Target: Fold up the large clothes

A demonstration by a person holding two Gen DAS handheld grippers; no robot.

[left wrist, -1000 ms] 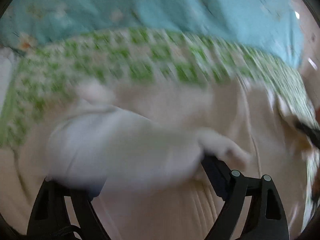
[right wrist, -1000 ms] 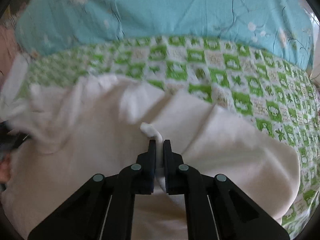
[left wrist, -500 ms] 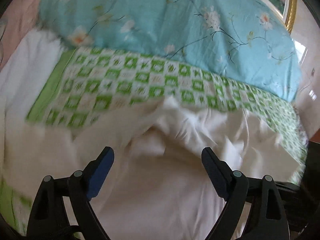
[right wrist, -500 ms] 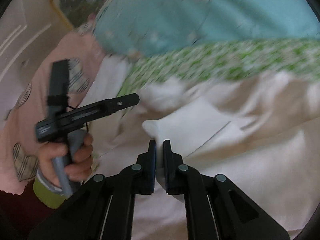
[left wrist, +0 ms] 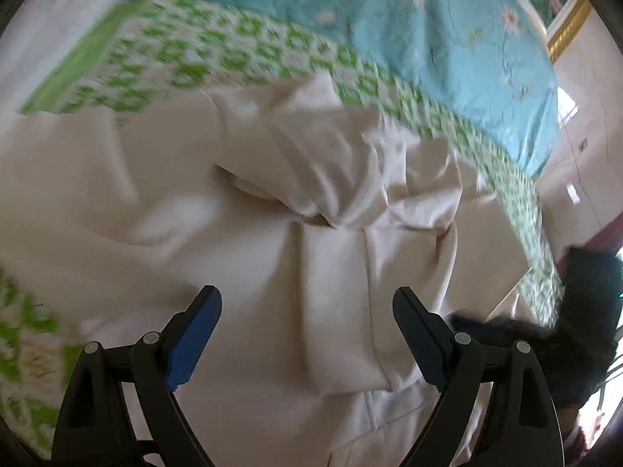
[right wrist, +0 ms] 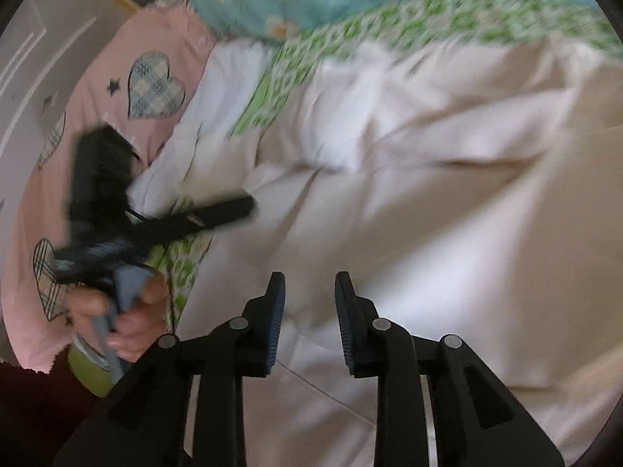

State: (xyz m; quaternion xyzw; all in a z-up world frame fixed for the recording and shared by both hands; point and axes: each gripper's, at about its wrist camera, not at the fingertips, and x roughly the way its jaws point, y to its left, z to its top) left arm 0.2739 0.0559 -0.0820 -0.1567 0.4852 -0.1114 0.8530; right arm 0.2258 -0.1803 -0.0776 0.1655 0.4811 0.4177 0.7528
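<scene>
A large cream-white garment (left wrist: 335,257) lies rumpled on the bed, with a bunched fold near its middle. My left gripper (left wrist: 305,303) hovers over it, open wide, with nothing between its blue-padded fingers. In the right wrist view the garment (right wrist: 428,214) fills the centre and right. My right gripper (right wrist: 309,292) hangs just above it with its jaws opening; no cloth is pinched between the pads. The left gripper (right wrist: 241,210) shows blurred at the left, held by a hand (right wrist: 132,311). A dark blur at the right edge of the left wrist view is the right gripper (left wrist: 584,303).
A green-and-white checked sheet (left wrist: 241,50) covers the bed under the garment. A blue floral quilt (left wrist: 447,39) lies behind it. A pink pillow with heart patches (right wrist: 155,78) and white bedding (right wrist: 229,74) sit at the left. A wall (left wrist: 584,155) rises past the bed's right edge.
My right gripper swung left with a pinched fold of the garment, then its jaws parted and let the fold go. My left gripper stayed open and moved over the garment.
</scene>
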